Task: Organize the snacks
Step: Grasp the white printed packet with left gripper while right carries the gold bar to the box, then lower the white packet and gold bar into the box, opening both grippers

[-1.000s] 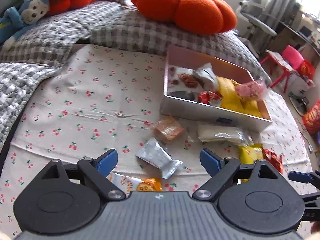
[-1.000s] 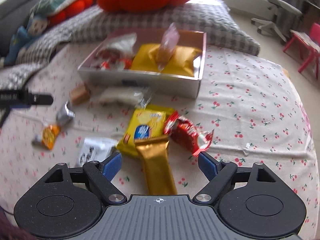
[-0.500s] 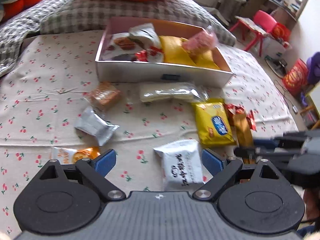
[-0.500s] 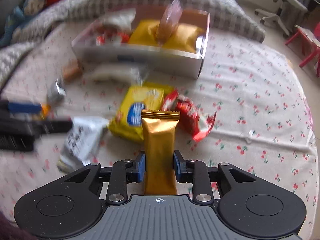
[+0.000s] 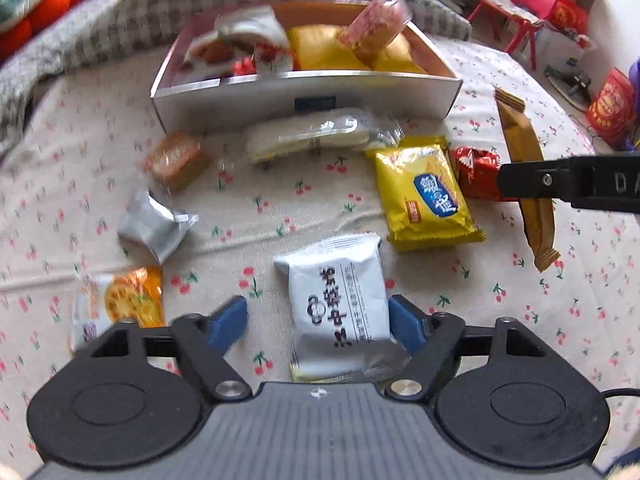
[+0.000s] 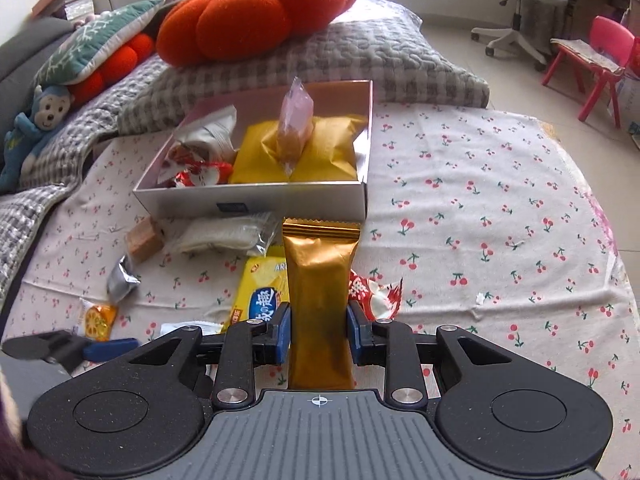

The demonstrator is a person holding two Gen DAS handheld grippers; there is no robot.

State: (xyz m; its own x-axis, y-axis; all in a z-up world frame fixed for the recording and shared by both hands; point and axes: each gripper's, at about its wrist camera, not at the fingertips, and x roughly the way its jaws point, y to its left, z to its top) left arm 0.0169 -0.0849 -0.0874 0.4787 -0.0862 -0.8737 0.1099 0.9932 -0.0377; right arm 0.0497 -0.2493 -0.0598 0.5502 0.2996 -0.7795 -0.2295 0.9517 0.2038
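Observation:
A white box (image 5: 304,98) half full of snacks stands on the cherry-print cloth; it also shows in the right wrist view (image 6: 256,198). My right gripper (image 6: 319,334) is shut on a gold bar wrapper (image 6: 318,280) and holds it lifted above the cloth; the bar also shows in the left wrist view (image 5: 524,148). My left gripper (image 5: 318,320) is open, its fingers either side of a white packet with black print (image 5: 340,308) lying on the cloth.
Loose on the cloth: a yellow packet (image 5: 426,192), a red wrapper (image 5: 476,172), a clear long pack (image 5: 316,138), a brown cake (image 5: 176,158), a silver packet (image 5: 154,226), an orange-and-white packet (image 5: 120,300). Pumpkin cushion (image 6: 256,8) and grey pillows lie behind the box.
My right gripper closed on the gold bar and lifted it off the cloth. My left gripper swung right and came down around the white packet.

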